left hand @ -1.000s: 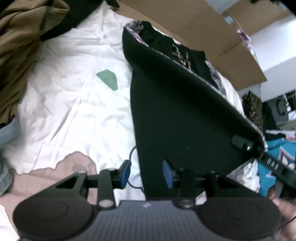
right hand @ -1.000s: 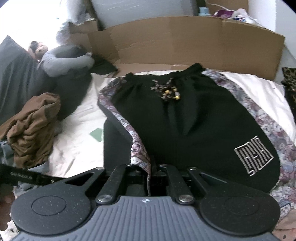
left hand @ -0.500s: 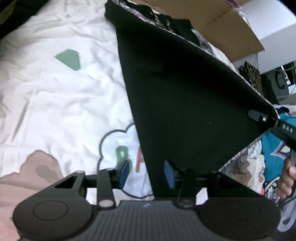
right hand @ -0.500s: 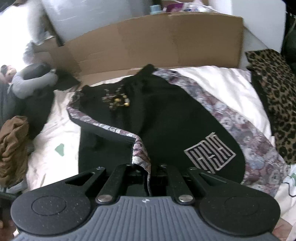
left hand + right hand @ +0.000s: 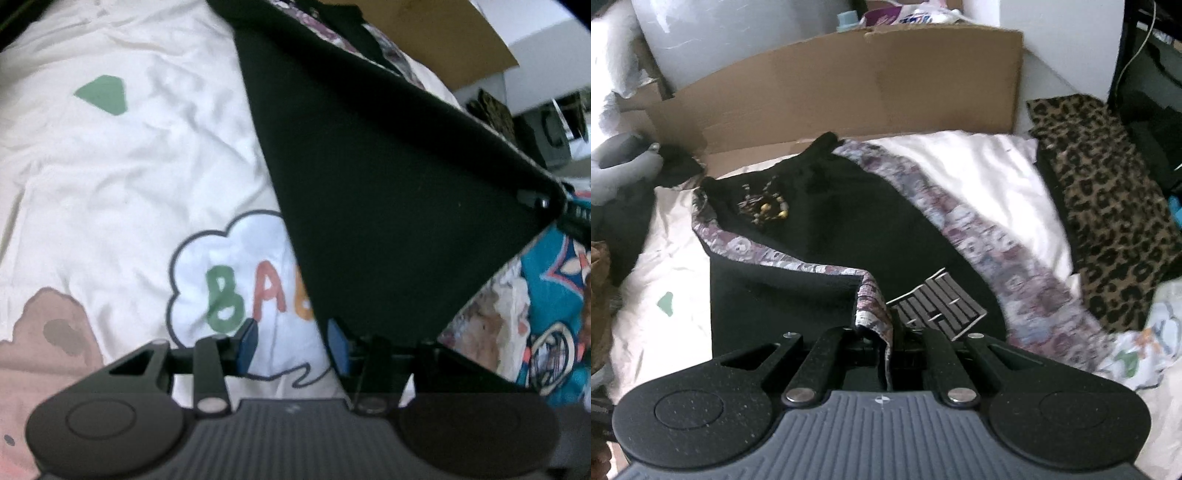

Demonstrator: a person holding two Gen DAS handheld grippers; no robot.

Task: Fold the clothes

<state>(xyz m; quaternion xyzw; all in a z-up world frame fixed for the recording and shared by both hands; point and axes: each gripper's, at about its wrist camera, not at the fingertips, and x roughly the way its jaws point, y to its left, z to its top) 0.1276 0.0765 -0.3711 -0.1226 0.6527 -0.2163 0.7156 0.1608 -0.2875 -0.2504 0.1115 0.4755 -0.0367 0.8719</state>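
Right gripper (image 5: 882, 343) pinched floral-trimmed hem of black shorts (image 5: 827, 236), leg raised off white bedsheet (image 5: 982, 173), likely to carry it across. Left gripper (image 5: 291, 338) gaped, blue pads (image 5: 246, 341) bare, just beside taut lifted panel. Waistband lay far, against cardboard (image 5: 831, 92). Free sheet left; leopard-print fabric (image 5: 1108, 221) crowded right edge.

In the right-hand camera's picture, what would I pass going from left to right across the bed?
Brown garment → green patch on the sheet → black shorts → floral side stripe → leopard-print cloth.
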